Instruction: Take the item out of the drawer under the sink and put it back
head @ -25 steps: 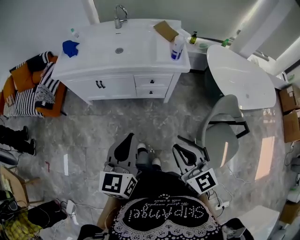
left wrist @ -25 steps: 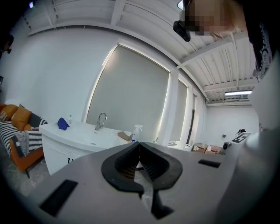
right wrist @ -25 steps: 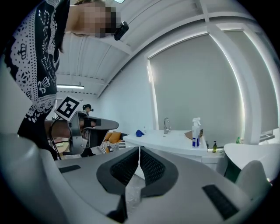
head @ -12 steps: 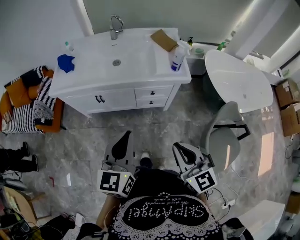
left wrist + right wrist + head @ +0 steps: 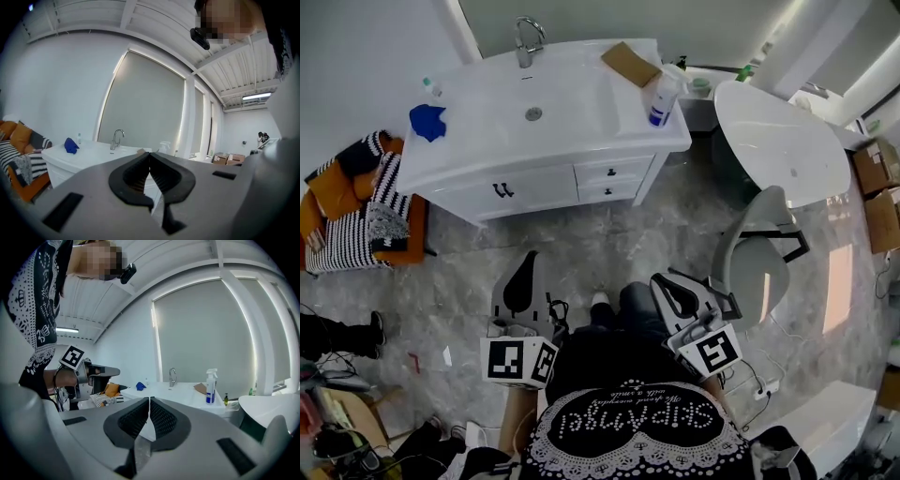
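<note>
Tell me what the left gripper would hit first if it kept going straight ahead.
Probably the white vanity cabinet under the sink; only floor lies between it and the left gripper, though depth is unclear.

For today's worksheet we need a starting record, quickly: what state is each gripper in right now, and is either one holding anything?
Left gripper: closed, jaws together, holding nothing.
Right gripper: closed, jaws together, holding nothing.
</note>
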The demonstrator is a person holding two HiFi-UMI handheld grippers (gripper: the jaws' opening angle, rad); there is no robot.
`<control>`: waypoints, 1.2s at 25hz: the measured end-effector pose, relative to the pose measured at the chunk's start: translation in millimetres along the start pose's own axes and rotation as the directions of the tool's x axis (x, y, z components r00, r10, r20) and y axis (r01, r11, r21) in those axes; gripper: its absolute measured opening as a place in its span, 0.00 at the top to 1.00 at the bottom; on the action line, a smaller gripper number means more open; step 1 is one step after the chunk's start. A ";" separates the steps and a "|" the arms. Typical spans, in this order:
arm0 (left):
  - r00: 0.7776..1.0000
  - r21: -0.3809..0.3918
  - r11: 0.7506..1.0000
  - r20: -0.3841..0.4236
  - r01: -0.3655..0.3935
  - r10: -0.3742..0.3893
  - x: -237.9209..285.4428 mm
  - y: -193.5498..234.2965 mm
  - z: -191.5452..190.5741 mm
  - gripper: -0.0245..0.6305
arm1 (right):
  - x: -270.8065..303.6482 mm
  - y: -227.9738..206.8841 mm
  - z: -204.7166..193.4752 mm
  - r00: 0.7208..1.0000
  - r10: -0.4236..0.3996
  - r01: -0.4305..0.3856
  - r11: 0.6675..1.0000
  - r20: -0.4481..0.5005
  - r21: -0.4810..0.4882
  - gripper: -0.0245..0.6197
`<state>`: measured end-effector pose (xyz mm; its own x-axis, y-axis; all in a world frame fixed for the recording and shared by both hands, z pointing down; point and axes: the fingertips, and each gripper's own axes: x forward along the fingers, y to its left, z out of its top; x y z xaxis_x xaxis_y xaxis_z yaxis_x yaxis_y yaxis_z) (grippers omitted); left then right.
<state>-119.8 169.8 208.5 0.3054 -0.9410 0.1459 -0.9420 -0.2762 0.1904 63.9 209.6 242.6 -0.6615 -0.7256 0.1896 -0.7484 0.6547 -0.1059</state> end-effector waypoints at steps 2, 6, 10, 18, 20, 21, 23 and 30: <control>1.000 -0.003 1.000 -0.005 -0.026 0.026 -3.0 10.3 -2.2 0.95 | 4.0 1.2 -3.1 1.000 0.008 -0.008 1.000 -0.011 0.007 0.93; 0.997 -0.020 0.997 -0.013 -0.072 0.071 -2.6 27.6 -6.1 0.96 | 13.0 -2.3 -4.7 1.000 0.012 -0.011 1.000 -0.025 0.014 0.93; 0.996 -0.020 0.996 -0.014 -0.092 0.092 3.8 36.1 -5.3 0.95 | 22.5 -9.6 -4.8 0.999 0.021 -0.020 1.000 -0.038 0.014 0.93; 0.992 -0.049 0.991 -0.009 -0.122 0.122 40.9 40.2 -1.4 0.95 | 49.1 -44.6 -4.6 0.997 0.052 -0.050 0.998 -0.056 0.027 0.93; 0.993 -0.051 0.992 -0.025 -0.119 0.118 54.8 37.8 -2.3 0.95 | 58.2 -58.7 0.4 0.997 0.057 -0.056 0.998 -0.050 0.023 0.93; 0.993 -0.053 0.992 -0.030 -0.116 0.115 62.6 36.8 -1.9 0.95 | 63.2 -66.5 3.1 0.997 0.059 -0.058 0.998 -0.047 0.019 0.93; 0.993 -0.068 0.991 -0.022 -0.118 0.117 79.8 36.4 1.9 0.96 | 73.6 -84.1 8.0 0.997 0.063 -0.062 0.998 -0.041 0.010 0.93; 0.988 -0.065 0.989 0.071 -0.131 0.136 138.3 23.4 31.2 0.96 | 97.3 -146.5 22.1 0.997 0.077 -0.077 0.997 -0.017 -0.016 0.93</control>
<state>-103.9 27.1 202.8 0.1640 -0.9813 0.1006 -0.9630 -0.1372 0.2320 108.2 38.4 255.0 -0.7160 -0.6696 0.1976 -0.6946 0.7117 -0.1048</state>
